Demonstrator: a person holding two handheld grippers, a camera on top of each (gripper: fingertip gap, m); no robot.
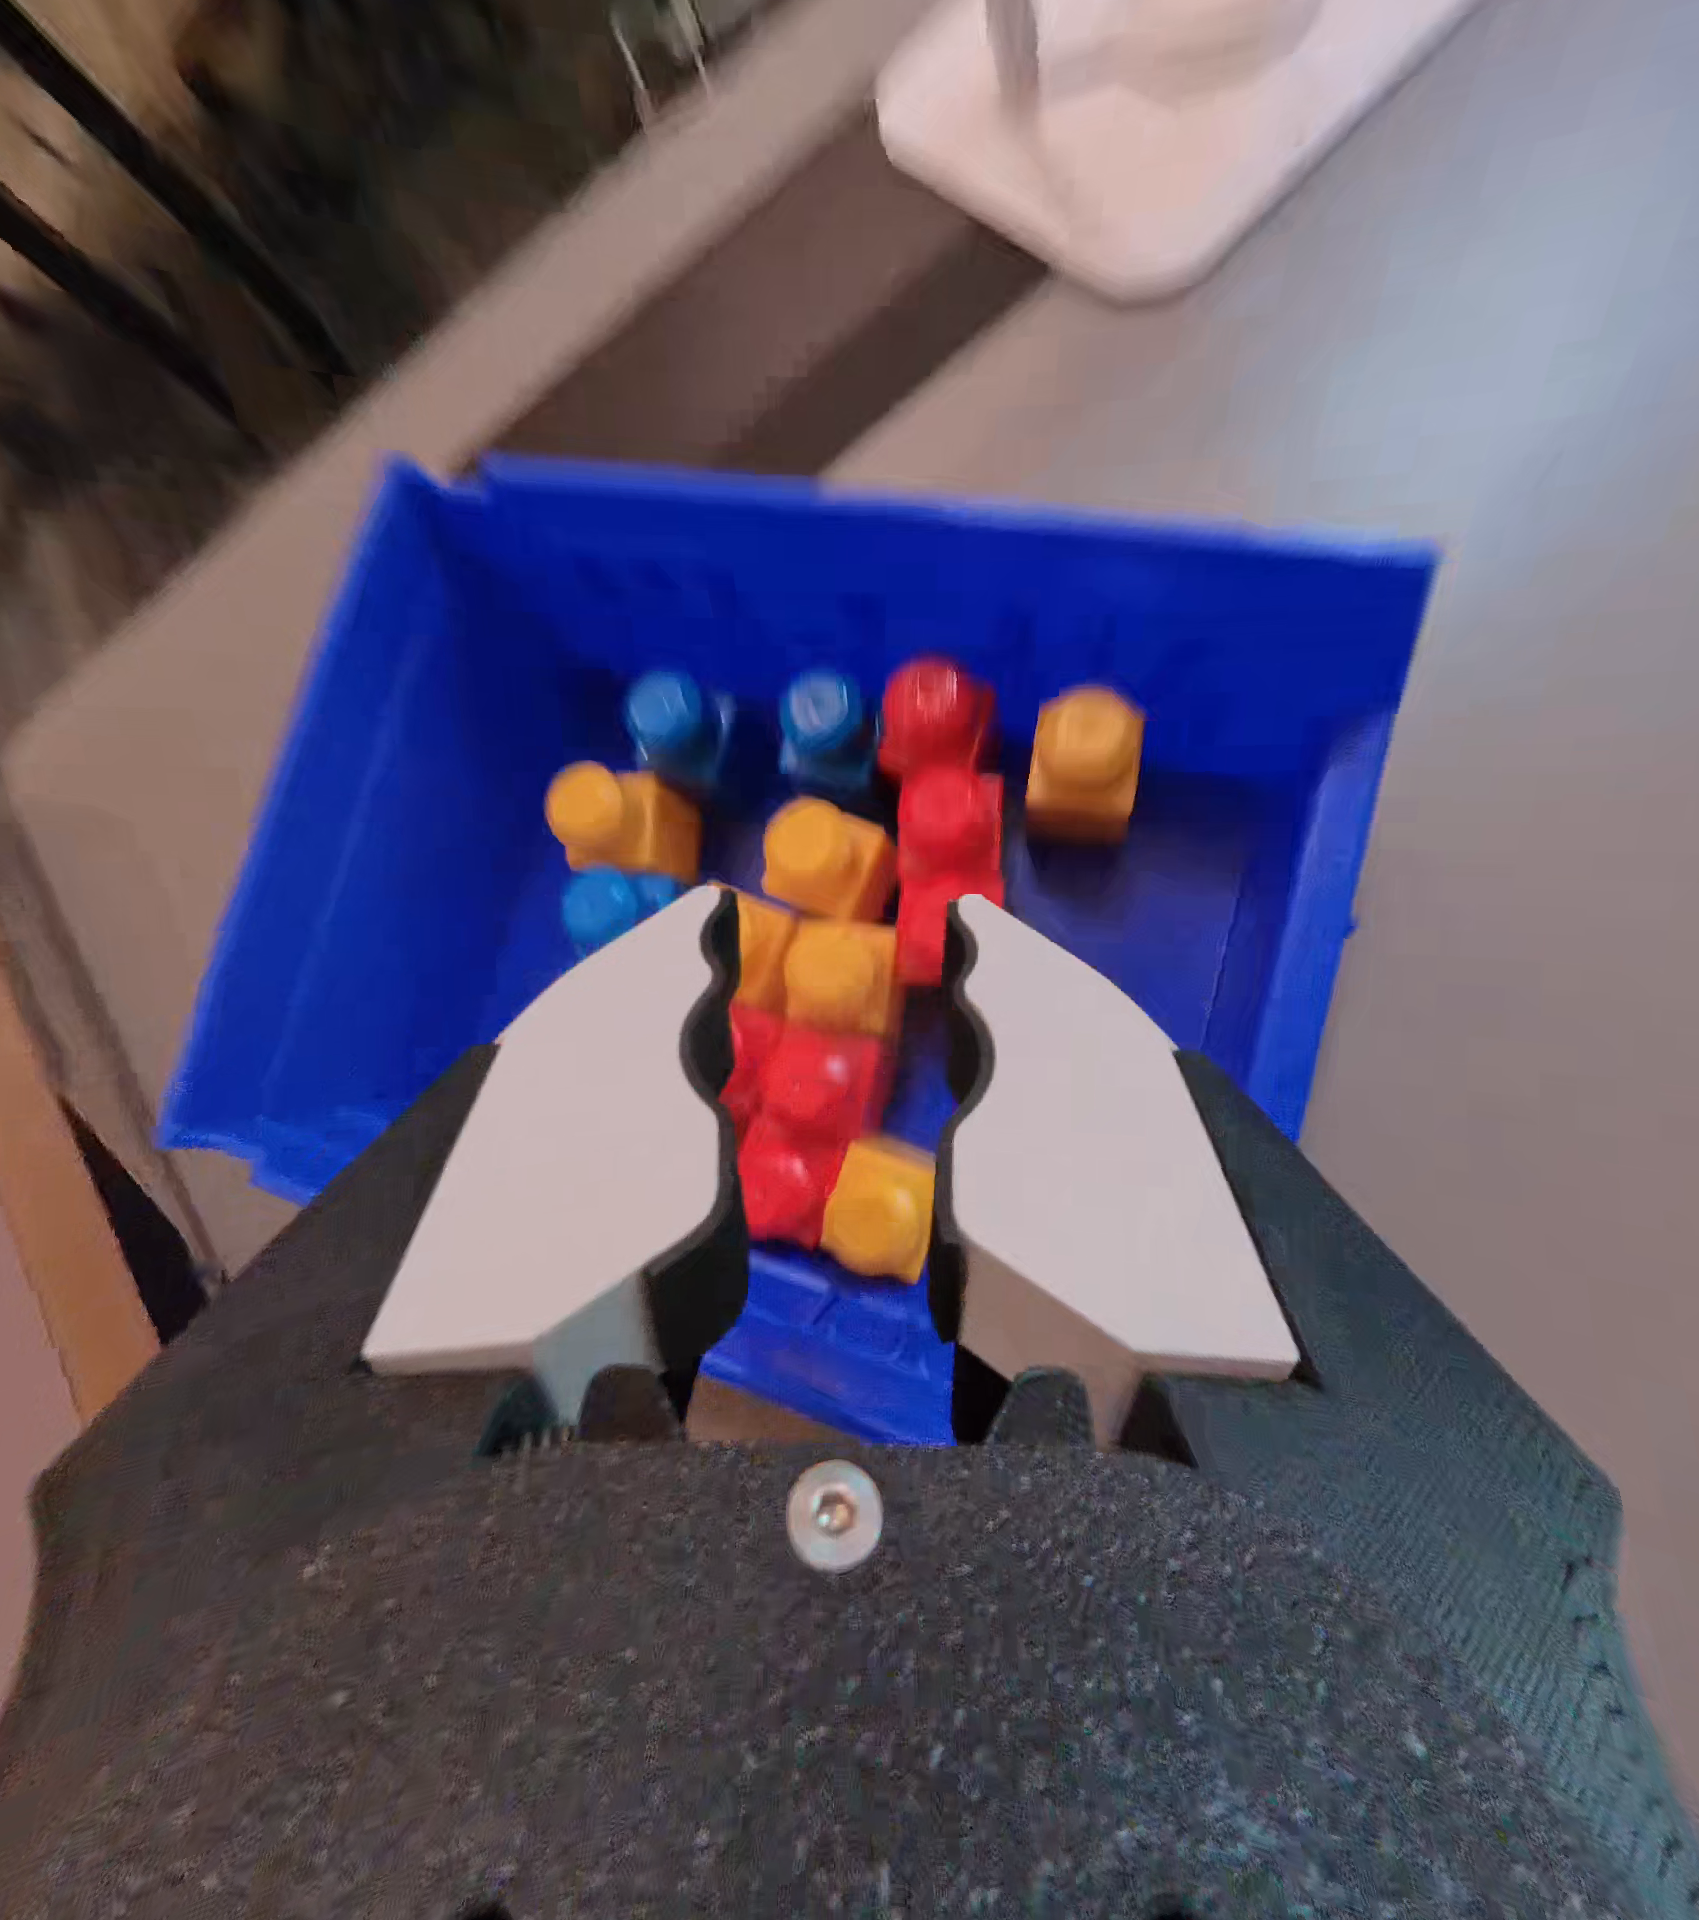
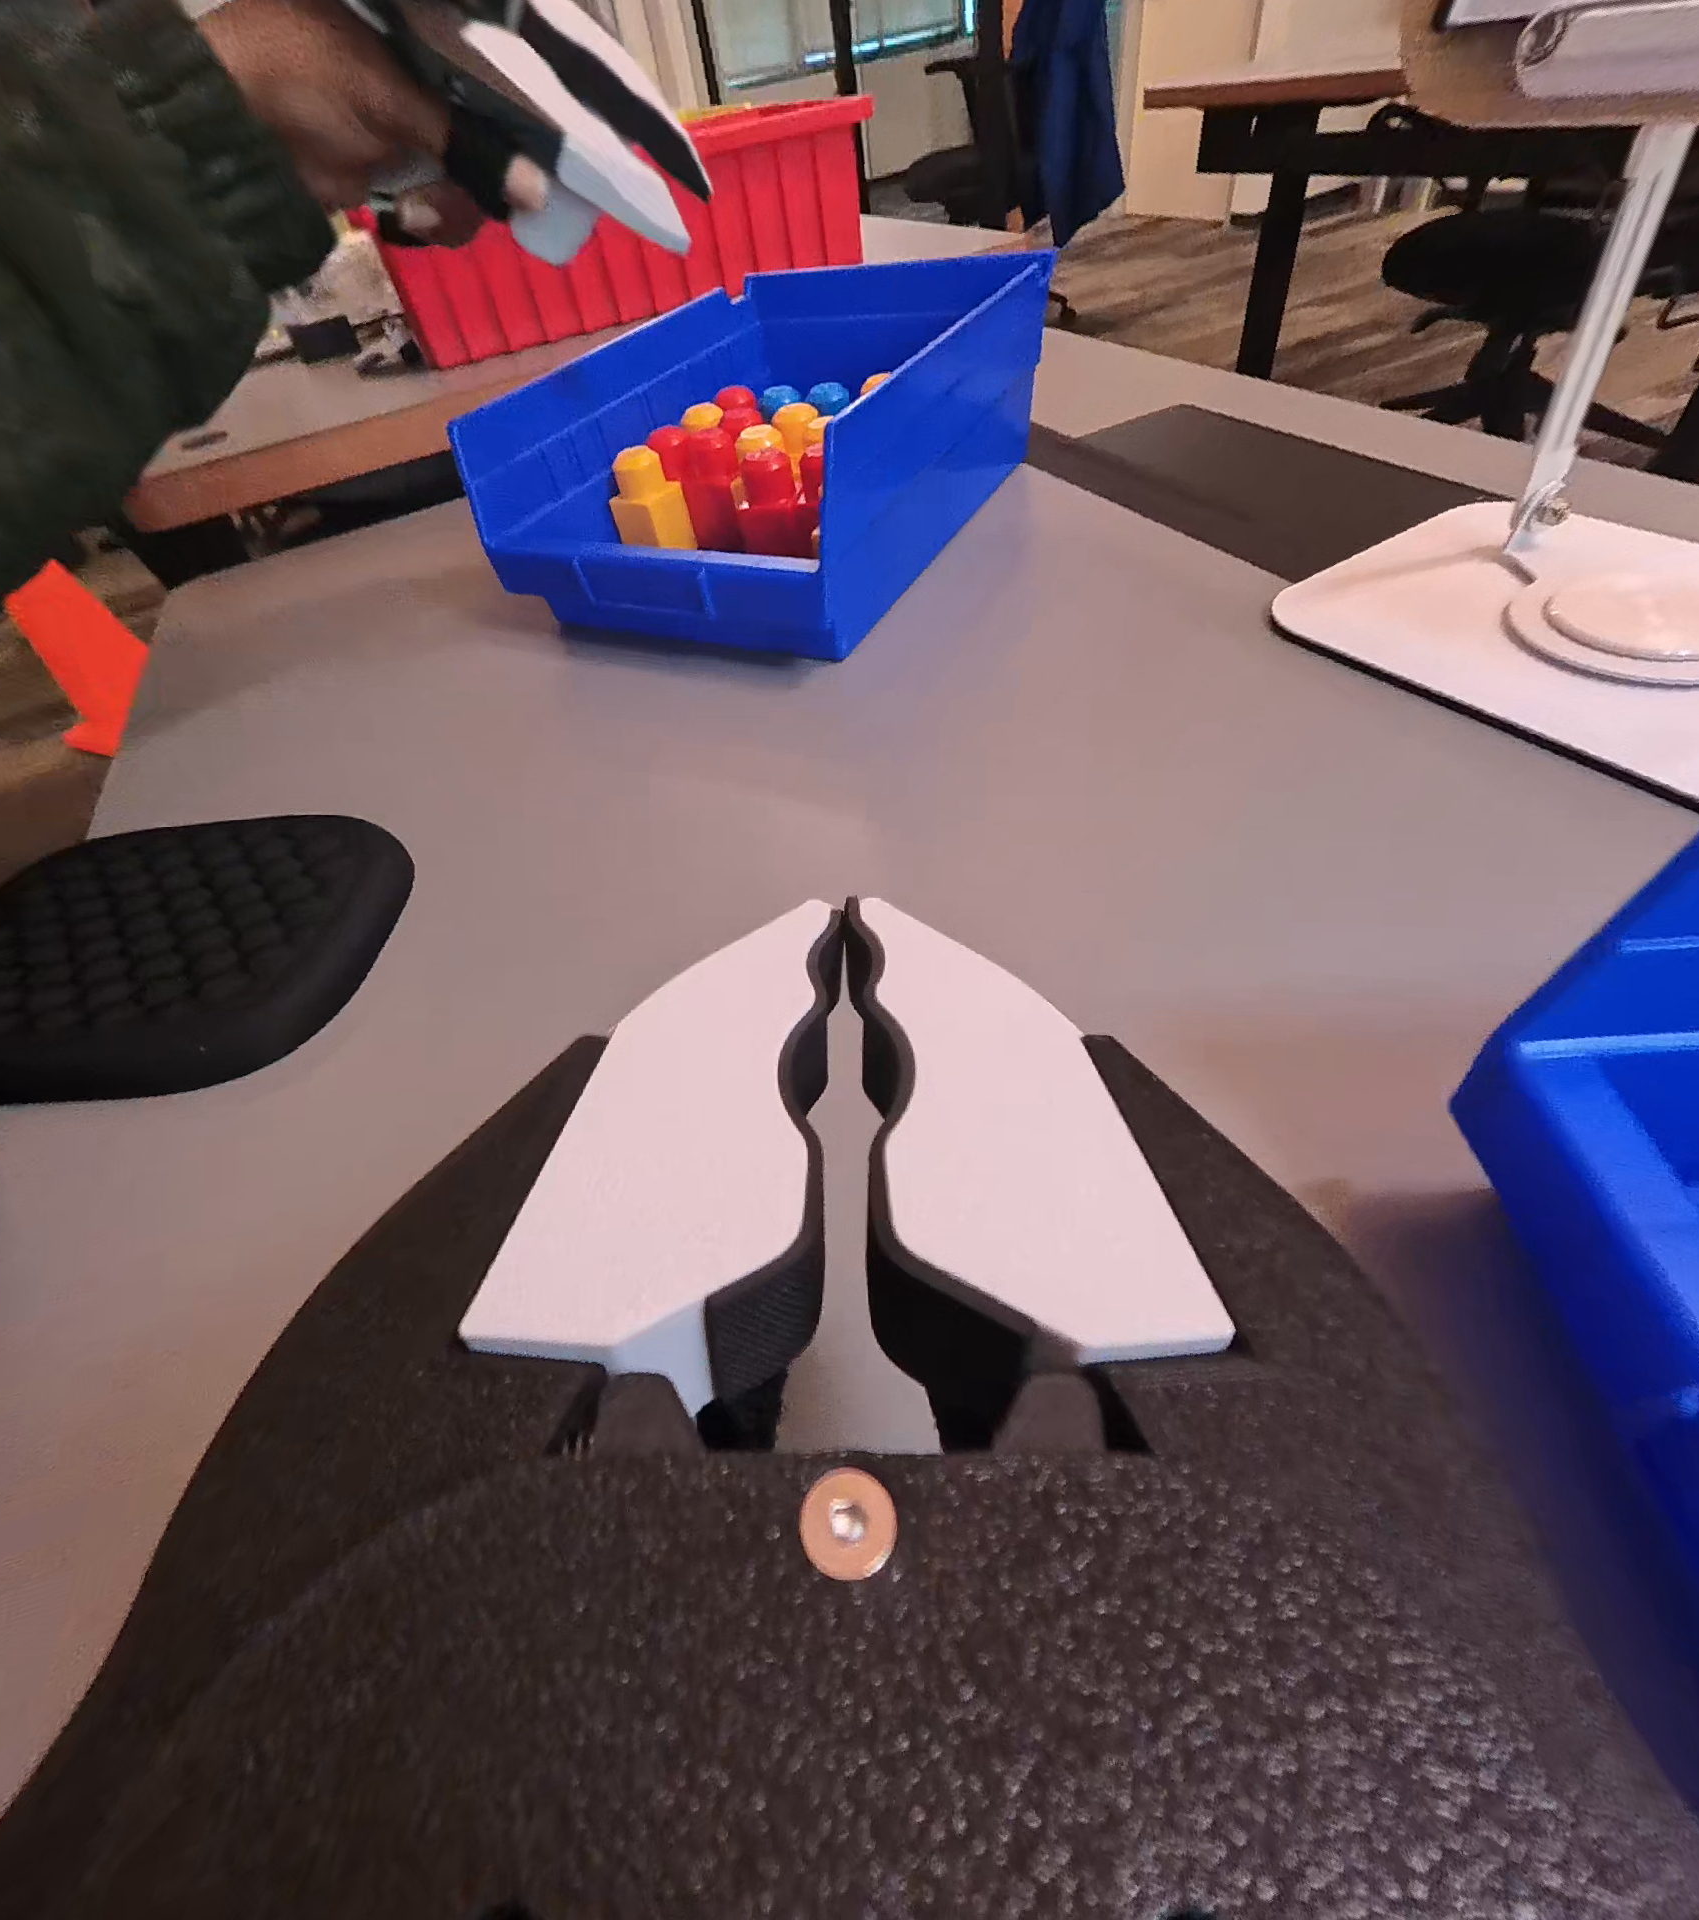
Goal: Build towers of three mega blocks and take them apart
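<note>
The left hand-held gripper (image 1: 834, 914) hangs above the blue bin (image 1: 429, 790) with its jaws apart and nothing between them; the blocks seen through the gap lie below it in the bin. The right hand-held gripper (image 2: 845, 909) sits low over the grey worktop (image 2: 928, 748) with its jaws together, tips almost touching, and it holds nothing.

The blocks (image 1: 829, 987) are all in that bin: yellow, red and blue ones, packed close, most standing with a single round stud up. In the left wrist view the picture is blurred, so I cannot tell which blocks are already pressed together; some red ones seem to be joined in a row.

These look like hollow hard plastic: light, stiff and smooth, not easily harmed. Being smooth and light, a block would likely slip or tip if pinched by the rounded stud. The flat side walls of the square body are probably the better hold, jaws square to two opposite faces. The yellow block (image 1: 1082, 764) standing apart at the far right looks easiest to reach, with room beside it for the fingers.

A second blue bin (image 2: 1655, 1195) stands just right of the right hand-held gripper, and a white lamp base (image 2: 1427, 613) sits farther off.
</note>
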